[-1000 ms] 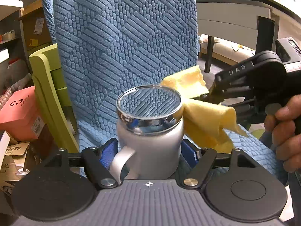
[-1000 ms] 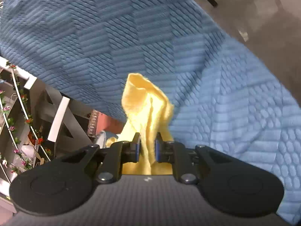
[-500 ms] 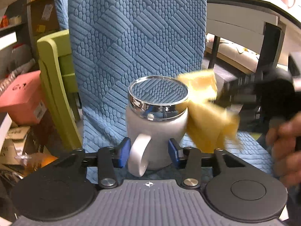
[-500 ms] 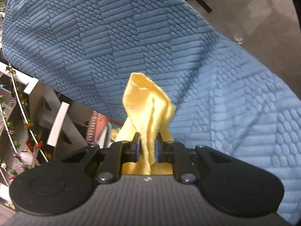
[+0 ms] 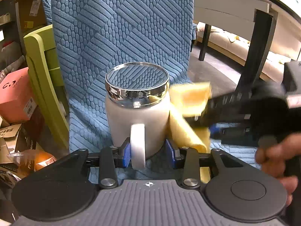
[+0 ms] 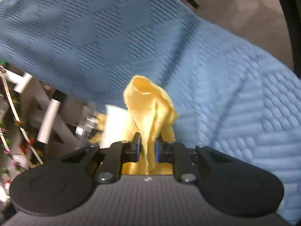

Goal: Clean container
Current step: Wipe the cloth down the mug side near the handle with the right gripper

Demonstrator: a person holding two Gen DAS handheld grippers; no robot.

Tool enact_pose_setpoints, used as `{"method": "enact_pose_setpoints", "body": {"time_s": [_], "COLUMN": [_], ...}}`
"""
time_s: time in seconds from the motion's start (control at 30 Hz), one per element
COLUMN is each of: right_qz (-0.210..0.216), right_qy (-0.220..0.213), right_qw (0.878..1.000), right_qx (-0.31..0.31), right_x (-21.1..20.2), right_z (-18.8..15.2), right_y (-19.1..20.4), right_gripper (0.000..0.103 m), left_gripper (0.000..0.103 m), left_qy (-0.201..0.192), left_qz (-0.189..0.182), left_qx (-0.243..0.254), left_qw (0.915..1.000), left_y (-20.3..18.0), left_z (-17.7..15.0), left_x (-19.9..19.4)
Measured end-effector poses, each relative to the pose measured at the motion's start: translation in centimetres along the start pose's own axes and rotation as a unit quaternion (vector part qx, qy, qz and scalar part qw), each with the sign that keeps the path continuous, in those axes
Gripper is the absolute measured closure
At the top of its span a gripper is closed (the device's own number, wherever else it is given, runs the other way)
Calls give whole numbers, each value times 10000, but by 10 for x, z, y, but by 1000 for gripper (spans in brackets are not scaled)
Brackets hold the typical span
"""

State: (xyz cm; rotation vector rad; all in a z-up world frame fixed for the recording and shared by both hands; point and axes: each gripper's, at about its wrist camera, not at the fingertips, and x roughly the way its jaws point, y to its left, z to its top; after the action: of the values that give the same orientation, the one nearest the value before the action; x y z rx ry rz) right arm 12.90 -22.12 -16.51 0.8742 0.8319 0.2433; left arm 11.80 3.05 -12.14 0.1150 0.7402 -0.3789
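your left gripper (image 5: 148, 153) has its blue-padded jaws closed on the base of the white container (image 5: 137, 120), which sits dead centre in the left wrist view. it stands upright, long axis vertical, mouth up toward 12 o'clock, and its handle (image 5: 137, 146) points straight back at you, toward 6 o'clock, lying between the jaws. a chrome lid (image 5: 137, 83) with a clear top caps it, so you cannot tell what is inside (the glass only mirrors the quilted pattern behind it).

at 3 o'clock of the container, your right gripper (image 6: 147, 148) has its jaws narrowed onto a bunched yellow cloth (image 6: 150, 111). in the left wrist view the cloth (image 5: 186, 113) touches the container's right wall just below the lid, though that side is motion-blurred. your right hand (image 5: 278, 156) shows at the 4 o'clock edge.

the container is over the seat of a chair with a blue textured cover (image 5: 122, 28), whose back rises behind it. a green chair (image 5: 43, 79) and a pink box (image 5: 14, 96) stand at 9 o'clock.
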Motion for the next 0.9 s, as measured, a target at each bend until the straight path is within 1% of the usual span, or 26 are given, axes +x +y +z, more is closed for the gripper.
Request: {"method": "enact_pose_setpoints", "body": {"time_s": [0.1, 0.27, 0.37, 0.43, 0.47, 0.63, 0.7, 0.8, 0.83, 0.87, 0.9], "right_qz": [4, 322, 161, 88, 147, 512, 495, 426, 504, 581, 655], "right_qy": [58, -250, -103, 32, 33, -214, -158, 7, 1, -8, -54], "right_qw": [9999, 9991, 9998, 9999, 9998, 9982, 9984, 9989, 9986, 9983, 9977], "right_qx": [157, -67, -71, 86, 164, -213, -240, -195, -148, -107, -186], "right_x": [1, -9, -2, 4, 3, -6, -2, 6, 6, 5, 4], "right_z": [0, 8, 8, 6, 8, 18, 18, 18, 19, 21, 23], "right_y": [-4, 10, 3, -5, -6, 10, 6, -4, -5, -5, -2], "right_gripper": [86, 86, 86, 86, 86, 86, 85, 85, 85, 85, 85], "left_gripper": [60, 60, 60, 60, 60, 59, 57, 51, 45, 35, 30], "left_qy": [35, 108, 133, 142, 142, 137, 146, 139, 112, 65, 5], "left_qz": [4, 34, 61, 76, 90, 139, 139, 145, 155, 184, 235], "left_qx": [-23, -18, -17, -30, -27, 1, -17, -11, 6, 38, 76], "left_qw": [10000, 9999, 9999, 9999, 9999, 9998, 9998, 9998, 9998, 9998, 9997], "left_y": [0, -2, -3, -3, -4, -6, -6, -6, -7, -8, -9], "left_z": [0, 0, 1, 2, 2, 2, 2, 2, 2, 2, 2], "left_x": [1, 3, 5, 6, 6, 8, 9, 9, 9, 8, 7]}}
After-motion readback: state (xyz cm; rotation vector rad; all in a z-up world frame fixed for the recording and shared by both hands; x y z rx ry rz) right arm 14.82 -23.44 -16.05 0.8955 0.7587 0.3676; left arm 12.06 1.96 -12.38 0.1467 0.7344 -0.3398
